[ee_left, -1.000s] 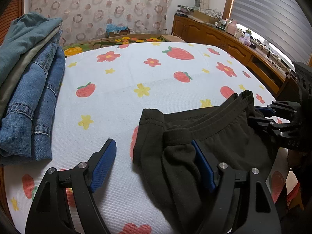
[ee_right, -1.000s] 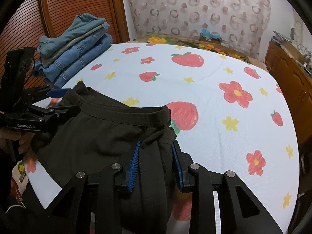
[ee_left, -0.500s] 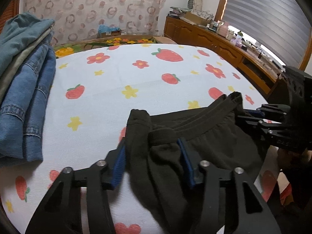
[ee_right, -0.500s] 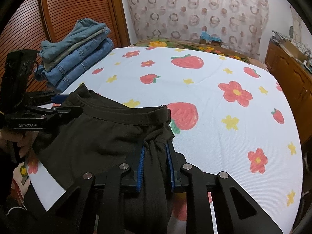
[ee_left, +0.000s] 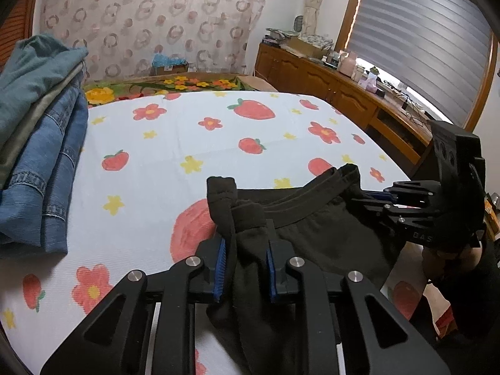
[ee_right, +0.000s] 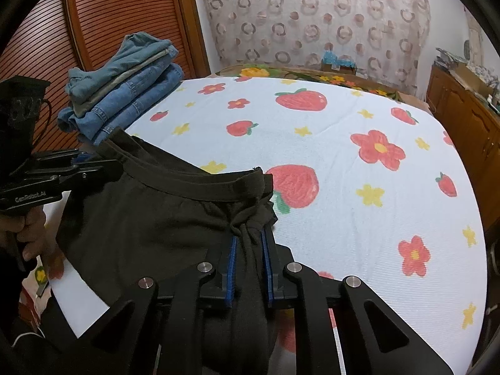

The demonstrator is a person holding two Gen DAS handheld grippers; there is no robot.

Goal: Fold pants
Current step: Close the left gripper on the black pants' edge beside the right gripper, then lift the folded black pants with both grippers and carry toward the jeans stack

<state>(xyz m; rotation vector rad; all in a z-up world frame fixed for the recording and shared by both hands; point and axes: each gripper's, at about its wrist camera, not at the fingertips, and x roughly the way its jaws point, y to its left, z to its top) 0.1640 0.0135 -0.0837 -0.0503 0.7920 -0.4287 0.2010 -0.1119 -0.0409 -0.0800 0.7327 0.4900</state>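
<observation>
Black pants [ee_left: 315, 234] are draped over the near edge of the bed [ee_left: 175, 143], the waistband lying on the strawberry-print cover and the legs hanging off that edge out of view; left tongs [ee_left: 245, 250] are closing, a bunched wad of the waistband's left end between the blue pads, pads pressed on cloth; right tongs [ee_right: 250, 256] are closing too, nearly narrowed on a gathered fold at the right end; risk is judged as follows: thick bunching may let layers slip out unevenly once lifted, leaving one layer behind; uneven tension between the two grips may skew the waistband; hanging legs may drag or catch on the near edge; the folded denim stack [ee_left: 34, 156] at the far left edge may be brushed if the pants are swung that way.
</observation>
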